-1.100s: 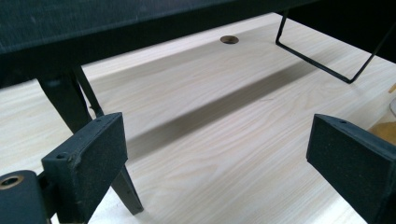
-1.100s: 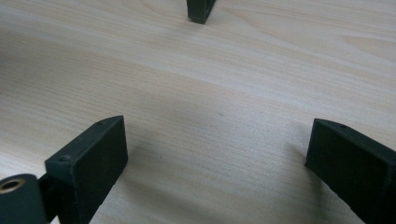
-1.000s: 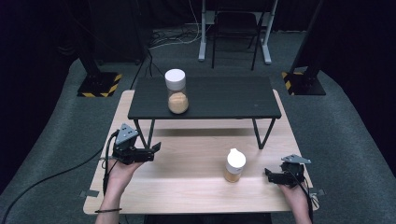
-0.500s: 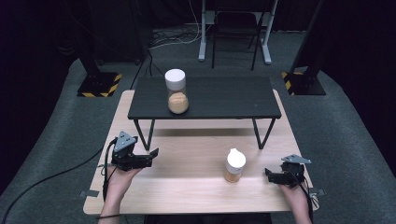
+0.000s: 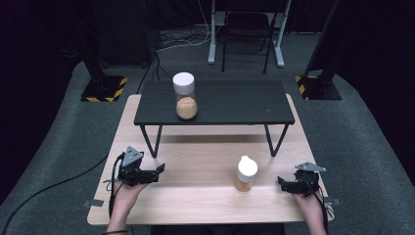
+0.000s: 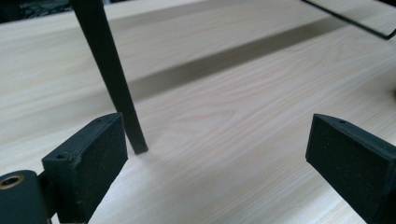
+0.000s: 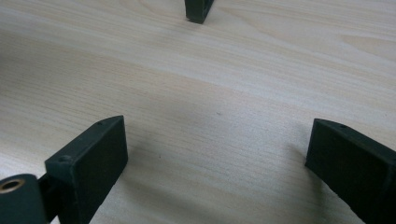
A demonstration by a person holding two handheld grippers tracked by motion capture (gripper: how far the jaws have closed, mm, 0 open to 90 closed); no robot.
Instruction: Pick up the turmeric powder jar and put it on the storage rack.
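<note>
Both grippers rest low on the desk (image 5: 195,196), fingers wide and empty: the right gripper (image 5: 283,183) faces the white-capped jar (image 5: 245,173) nearby, the left gripper (image 5: 157,171) waits apart.

No legible txt, labels, brands or nos. on anything.
</note>
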